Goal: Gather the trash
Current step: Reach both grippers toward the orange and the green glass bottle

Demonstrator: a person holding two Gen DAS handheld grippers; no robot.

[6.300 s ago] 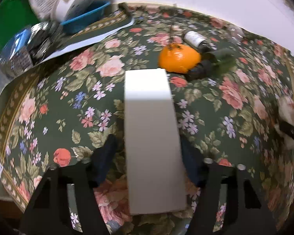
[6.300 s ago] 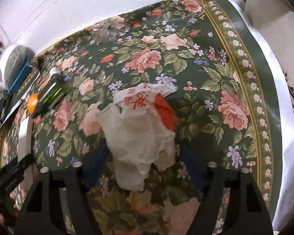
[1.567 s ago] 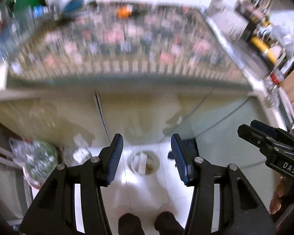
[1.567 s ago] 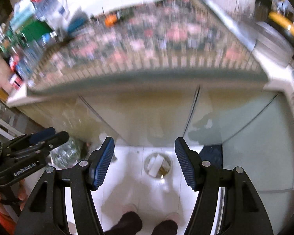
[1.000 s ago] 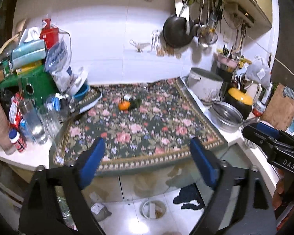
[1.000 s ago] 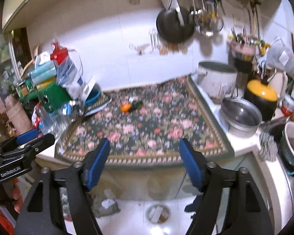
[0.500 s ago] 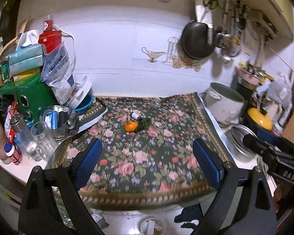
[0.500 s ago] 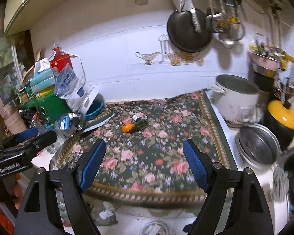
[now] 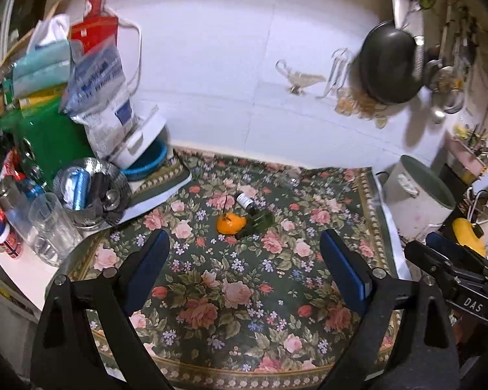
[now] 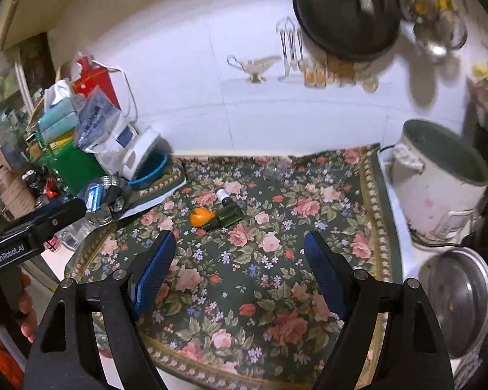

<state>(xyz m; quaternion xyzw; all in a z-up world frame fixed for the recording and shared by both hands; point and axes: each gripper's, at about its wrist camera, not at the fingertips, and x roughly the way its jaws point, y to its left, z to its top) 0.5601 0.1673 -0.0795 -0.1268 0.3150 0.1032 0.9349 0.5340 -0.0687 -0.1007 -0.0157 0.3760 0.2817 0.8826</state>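
Both claws are hanging wide apart and empty over the near edge of the bench (image 9: 371,182): left claw (image 9: 244,263), right claw (image 10: 239,263). What's left to collect is sitting mid-cloth: an orange (image 9: 230,223) touching a green bottle (image 9: 257,221). The bottle is lying flat, long axis slanting near-left to far-right, dark cap tucked beside the orange. The risk, I'd say: a nudge is sending that round orange rolling, or the smooth bottle slipping off-centre.
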